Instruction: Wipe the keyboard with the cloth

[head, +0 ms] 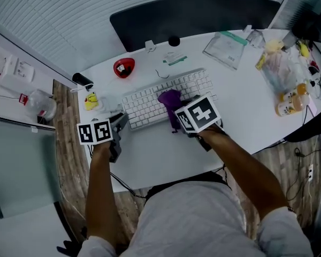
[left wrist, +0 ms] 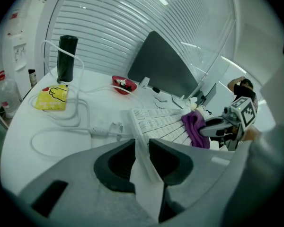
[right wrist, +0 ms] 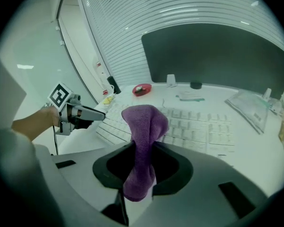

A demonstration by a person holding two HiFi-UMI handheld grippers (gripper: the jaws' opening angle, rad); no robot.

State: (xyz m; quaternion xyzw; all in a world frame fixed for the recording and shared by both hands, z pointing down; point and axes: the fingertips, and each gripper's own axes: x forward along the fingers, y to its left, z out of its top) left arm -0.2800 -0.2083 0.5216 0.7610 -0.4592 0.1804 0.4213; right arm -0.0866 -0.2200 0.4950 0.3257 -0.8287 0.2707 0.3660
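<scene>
As the head view shows it, the keyboard [head: 150, 103] lies askew in the middle of the white table [head: 150, 159], its left end nearer the person. The purple cloth [head: 170, 98] is bunched on the keys about mid-board, with the right gripper [head: 175, 121] on it from the near side. The left gripper [head: 123, 121] sits at the keyboard's near left corner. Left gripper view: both jaws are clamped on the keyboard's thin white edge, which fills the gap between them. A white cable [left wrist: 61, 126] loops on the table to the left, clear of the board. Right gripper view: the jaws are clenched on the cloth's lower part, and a thick fold stands up and forward from them over the keys. Whether the fold touches the keys is not clear from here. Handling notes (judgement): the cloth looks soft, light and fleecy. It should flop and drag rather than push, so hold it low near the bunch, as now, leaving a short pad to press down. The keyboard looks stiff and light, likely to slide on the smooth top, and its keycaps give under load. Its end edge is the sensible place to pin it, with modest wiping pressure.
</scene>
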